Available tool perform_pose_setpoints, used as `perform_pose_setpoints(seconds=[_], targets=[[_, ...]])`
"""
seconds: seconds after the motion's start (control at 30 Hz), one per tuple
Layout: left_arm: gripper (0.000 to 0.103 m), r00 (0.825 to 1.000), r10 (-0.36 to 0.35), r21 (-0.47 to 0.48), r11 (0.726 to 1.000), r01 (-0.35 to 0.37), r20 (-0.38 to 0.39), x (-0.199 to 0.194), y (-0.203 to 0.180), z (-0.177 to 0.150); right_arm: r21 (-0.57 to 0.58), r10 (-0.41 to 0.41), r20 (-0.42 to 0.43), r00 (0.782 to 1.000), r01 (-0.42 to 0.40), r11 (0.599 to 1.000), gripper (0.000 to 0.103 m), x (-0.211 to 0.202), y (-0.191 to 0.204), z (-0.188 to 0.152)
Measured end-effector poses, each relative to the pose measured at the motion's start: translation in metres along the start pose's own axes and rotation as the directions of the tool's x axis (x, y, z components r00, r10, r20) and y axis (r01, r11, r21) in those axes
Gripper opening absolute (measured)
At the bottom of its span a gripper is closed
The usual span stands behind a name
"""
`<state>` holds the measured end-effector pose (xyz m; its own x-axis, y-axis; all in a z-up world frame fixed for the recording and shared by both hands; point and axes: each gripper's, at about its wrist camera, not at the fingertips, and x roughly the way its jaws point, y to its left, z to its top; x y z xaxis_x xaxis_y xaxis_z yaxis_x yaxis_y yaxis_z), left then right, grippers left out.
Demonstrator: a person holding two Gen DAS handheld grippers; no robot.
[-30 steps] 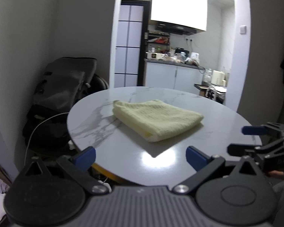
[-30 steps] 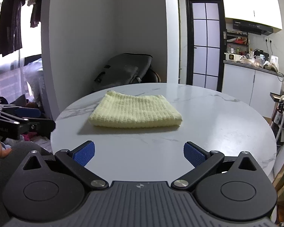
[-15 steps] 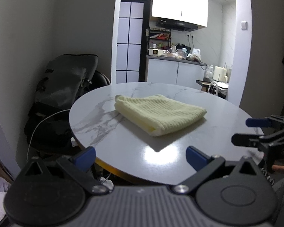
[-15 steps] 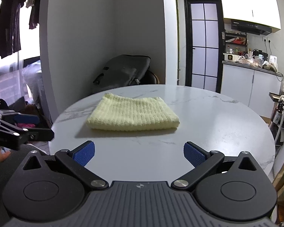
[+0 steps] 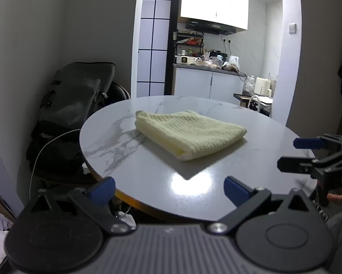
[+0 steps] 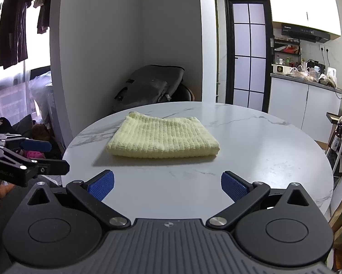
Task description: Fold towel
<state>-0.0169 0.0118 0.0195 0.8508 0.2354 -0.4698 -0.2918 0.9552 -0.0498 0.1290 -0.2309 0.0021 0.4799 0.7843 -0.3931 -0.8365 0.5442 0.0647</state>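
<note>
Left wrist view
Left gripper: I have its blue pads spread wide, nothing between them, hanging off the near edge of the table.
Towel: pale yellow, already folded into a thick rectangle, lying flat near the middle of the round marble table. From this side it sits ahead and slightly right, one corner turned toward me.
Right gripper: seen at the right edge, fingers parted, off the table rim and well clear of the cloth.
Room: grey bag against the wall to the left, kitchen counter beyond the doorway.

Right wrist view
Right gripper: pads apart and empty, also short of the cloth.
Towel: straight ahead, its long axis running across my line of sight, the rounded fold edge facing me.
Left gripper: visible at far left, fingers parted, beside the table rim.
Nearer hand: I judge the two about equally far; the right one faces the long edge squarely.
Task state: I read the fold as done, or one fold from done.
Surface: glossy marble, so I expect the cloth to slide if nudged.
</note>
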Motion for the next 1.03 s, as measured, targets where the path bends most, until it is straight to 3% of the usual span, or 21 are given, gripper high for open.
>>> perform_pose_setpoints(seconds=[1.03], targets=[[0.103,0.999,-0.033,0.053,0.998,0.034,-0.022,0.001,-0.011,-0.003,-0.026,0.014,-0.027,1.0,-0.015,1.0,0.102,0.001,0.006,-0.007]])
